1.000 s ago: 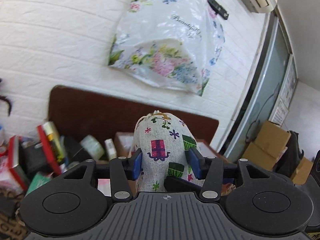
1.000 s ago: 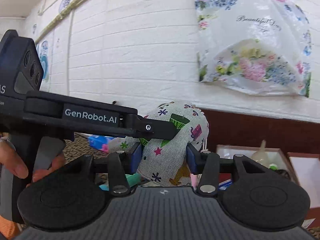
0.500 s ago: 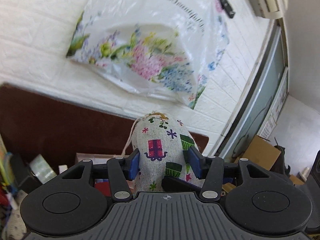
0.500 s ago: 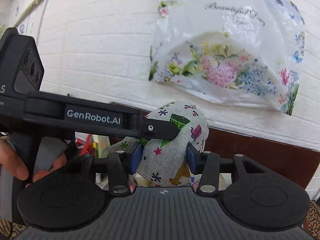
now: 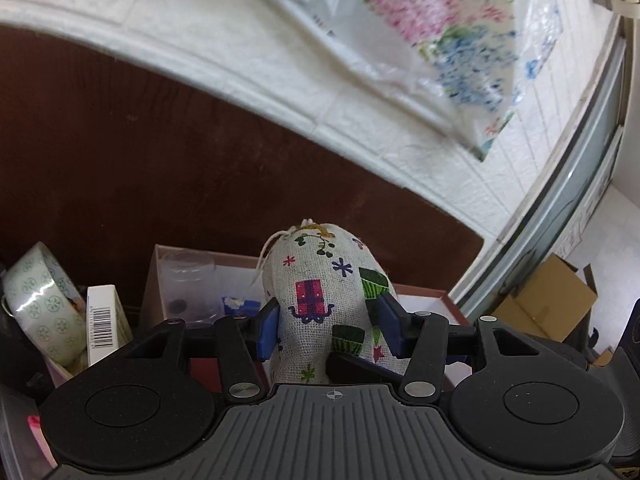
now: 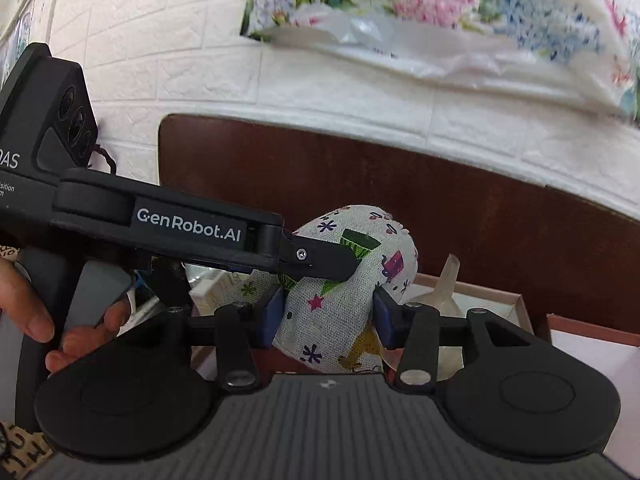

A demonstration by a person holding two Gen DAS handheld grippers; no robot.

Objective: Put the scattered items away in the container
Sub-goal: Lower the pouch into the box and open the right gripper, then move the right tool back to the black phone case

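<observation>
Left gripper [image 5: 328, 326] and right gripper [image 6: 326, 314] both clamped on one pouch [image 5: 328, 292], angled slightly downward.

From the left wrist we look forward and slightly down along the fingers, close on a printed white cloth drawstring pouch [image 5: 328, 304] at lower centre. The right wrist view faces likewise, equally near. We see in both the pouch [image 6: 344, 300], the dark brown wooden board [image 5: 200, 184] and the floral plastic bag [image 6: 460, 4] at top.

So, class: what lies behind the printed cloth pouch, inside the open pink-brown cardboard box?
Behind the printed cloth pouch, the pink-brown cardboard box shows a clear plastic cup and a blue packet. The pouch covers the rest of the box.
</observation>
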